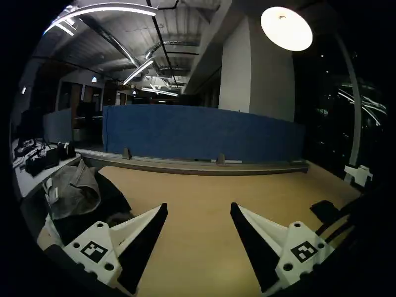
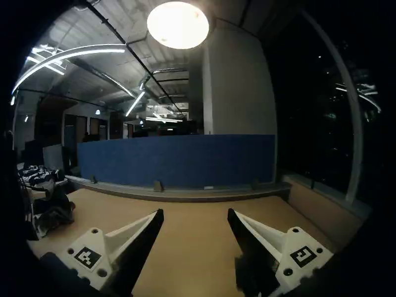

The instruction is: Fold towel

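Observation:
My left gripper (image 1: 198,207) is open above a bare wooden tabletop (image 1: 198,198), with nothing between its white fingers. To its left lies a crumpled grey cloth (image 1: 73,190) on a dark heap at the table's left end. My right gripper (image 2: 195,212) is also open over the same kind of wooden tabletop (image 2: 198,218), holding nothing. At the far left in the right gripper view sits a pile of dark and patterned fabric (image 2: 43,198). Which piece is the towel I cannot tell.
A blue divider panel (image 1: 198,131) stands along the table's far edge. A round lamp (image 2: 178,24) hangs overhead. A small dark object (image 1: 324,210) lies at the table's right side, beside a white fitting (image 1: 359,173). Dark windows (image 2: 321,128) line the right.

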`<state>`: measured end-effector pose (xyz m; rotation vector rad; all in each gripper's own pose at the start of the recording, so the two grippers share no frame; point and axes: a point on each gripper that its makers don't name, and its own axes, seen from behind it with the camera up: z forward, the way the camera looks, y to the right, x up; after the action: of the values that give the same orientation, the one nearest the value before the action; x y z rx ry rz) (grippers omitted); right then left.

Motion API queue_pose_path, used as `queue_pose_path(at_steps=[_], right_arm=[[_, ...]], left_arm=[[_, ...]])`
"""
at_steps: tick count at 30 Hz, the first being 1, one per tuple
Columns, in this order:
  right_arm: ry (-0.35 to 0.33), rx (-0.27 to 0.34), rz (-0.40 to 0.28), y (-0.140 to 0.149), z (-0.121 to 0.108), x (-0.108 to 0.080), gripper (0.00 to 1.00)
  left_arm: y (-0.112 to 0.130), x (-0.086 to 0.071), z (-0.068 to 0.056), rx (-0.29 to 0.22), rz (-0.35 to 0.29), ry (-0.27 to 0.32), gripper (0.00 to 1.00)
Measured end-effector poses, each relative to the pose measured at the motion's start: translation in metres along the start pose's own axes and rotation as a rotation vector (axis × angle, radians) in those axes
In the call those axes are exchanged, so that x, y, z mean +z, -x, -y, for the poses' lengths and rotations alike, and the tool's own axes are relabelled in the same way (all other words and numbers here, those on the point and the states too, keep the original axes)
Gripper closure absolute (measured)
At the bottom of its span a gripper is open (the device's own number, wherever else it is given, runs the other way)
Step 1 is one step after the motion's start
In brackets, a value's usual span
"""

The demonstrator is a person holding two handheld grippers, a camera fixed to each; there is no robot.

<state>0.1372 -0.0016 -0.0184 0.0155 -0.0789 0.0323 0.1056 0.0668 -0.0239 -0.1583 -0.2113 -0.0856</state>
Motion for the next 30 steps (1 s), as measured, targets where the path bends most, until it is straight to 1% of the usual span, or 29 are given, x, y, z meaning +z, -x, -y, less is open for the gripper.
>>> queue_pose_path(at_steps=[3, 6, 9, 14, 17, 20, 23, 27, 30], right_arm=[[0.0, 0.016, 0.002, 0.001, 0.002, -0.002, 0.0], [0.006, 0.009, 0.0, 0.001, 0.006, -0.005, 0.0], [0.004, -0.01, 0.007, 0.003, 0.011, -0.006, 0.0], [-0.007, -0.02, 0.006, 0.003, 0.018, -0.006, 0.0], [0.01, -0.029, 0.003, 0.002, 0.017, -0.005, 0.0], [0.016, -0.052, 0.009, 0.005, 0.02, -0.004, 0.0], [0.015, -0.078, 0.02, 0.008, 0.021, -0.005, 0.0], [0.041, -0.094, 0.018, 0.003, 0.01, -0.006, 0.0], [0.063, -0.1, 0.014, 0.001, 0.002, -0.006, 0.0]], left_arm=[[-0.009, 0.001, 0.008, -0.019, -0.039, -0.012, 0.06], [-0.015, 0.0, 0.015, -0.03, -0.069, -0.027, 0.06], [-0.017, -0.003, 0.015, -0.021, -0.088, -0.034, 0.06], [-0.018, -0.005, 0.009, 0.026, -0.11, -0.037, 0.06], [-0.016, -0.006, 0.009, 0.051, -0.125, -0.049, 0.06], [-0.012, -0.007, 0.01, 0.059, -0.138, -0.062, 0.06], [-0.005, -0.007, 0.011, 0.054, -0.153, -0.069, 0.06], [0.003, -0.004, 0.016, 0.055, -0.169, -0.086, 0.06], [0.009, 0.001, 0.018, 0.067, -0.185, -0.097, 0.06]])
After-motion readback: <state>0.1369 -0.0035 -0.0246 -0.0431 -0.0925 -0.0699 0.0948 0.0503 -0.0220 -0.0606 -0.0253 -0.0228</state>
